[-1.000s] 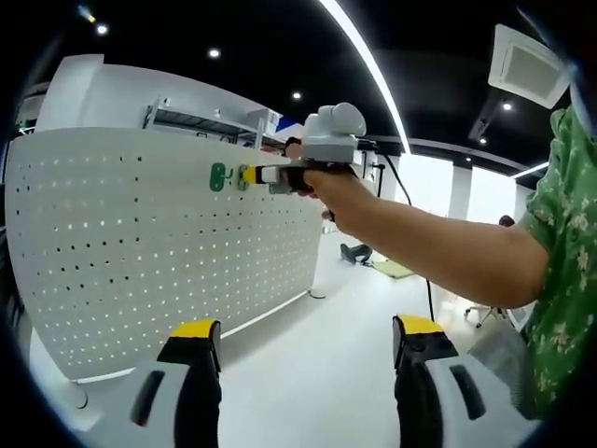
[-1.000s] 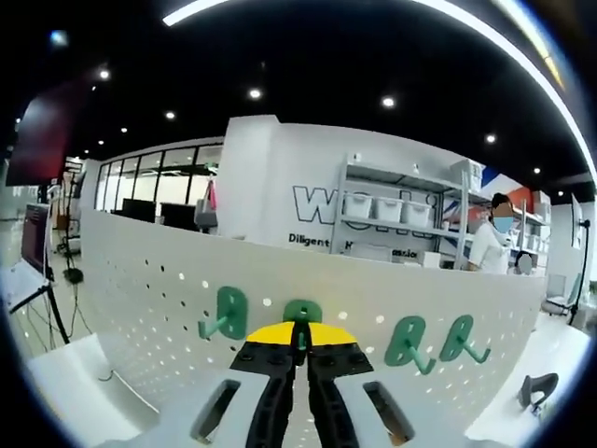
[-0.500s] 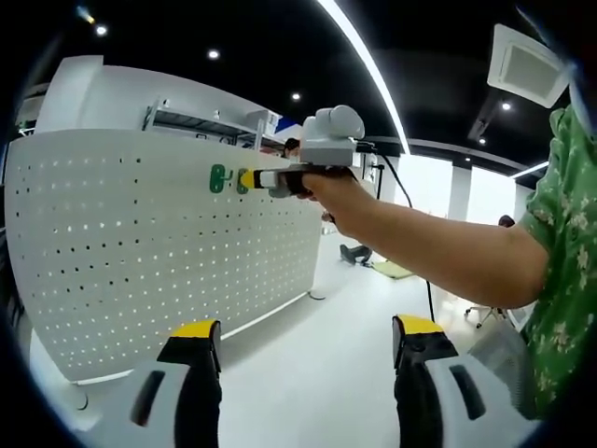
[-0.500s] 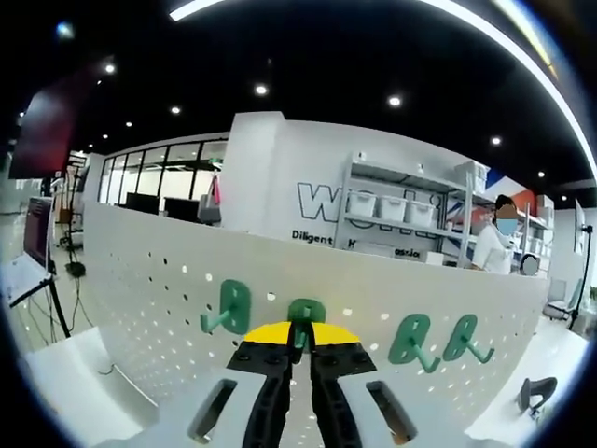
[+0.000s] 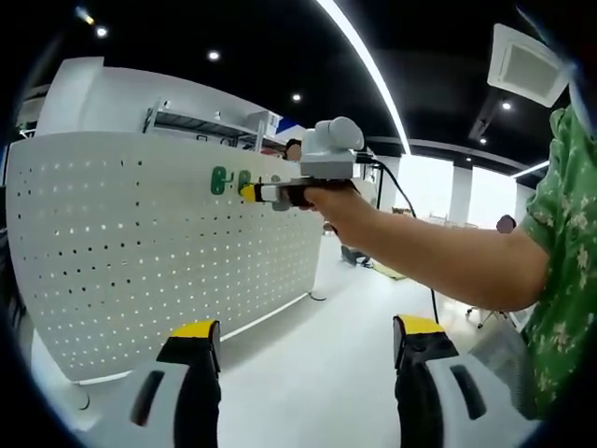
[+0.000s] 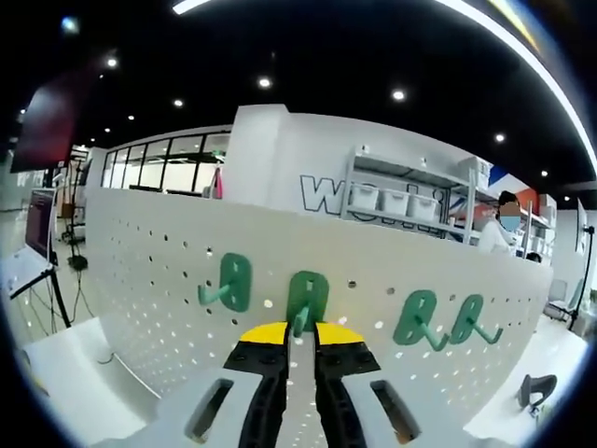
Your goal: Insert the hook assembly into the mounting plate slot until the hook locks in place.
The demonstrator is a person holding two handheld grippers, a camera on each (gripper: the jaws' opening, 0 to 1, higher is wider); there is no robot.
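In the right gripper view the right gripper has its yellow-tipped jaws drawn in to a narrow slit, with the prong of a green hook sitting at that slit; whether the pads actually pinch the prong or merely flank it I cannot tell. That hook's back plate lies against the white pegboard, upright, in a row with three other green hooks: one to its left and a pair to its right. The hook looks set into the board's holes, so I judge the step in hand to be the end of the insertion, either the last seating push or the release. The next move calls for confirming the hook is locked, then parting the jaws and backing straight off along the prong so nothing drags it loose. In the left gripper view the left gripper hangs with its jaws spread wide and nothing between them, well apart from the pegboard, while the person's hand holds the other tool at the row of hooks.
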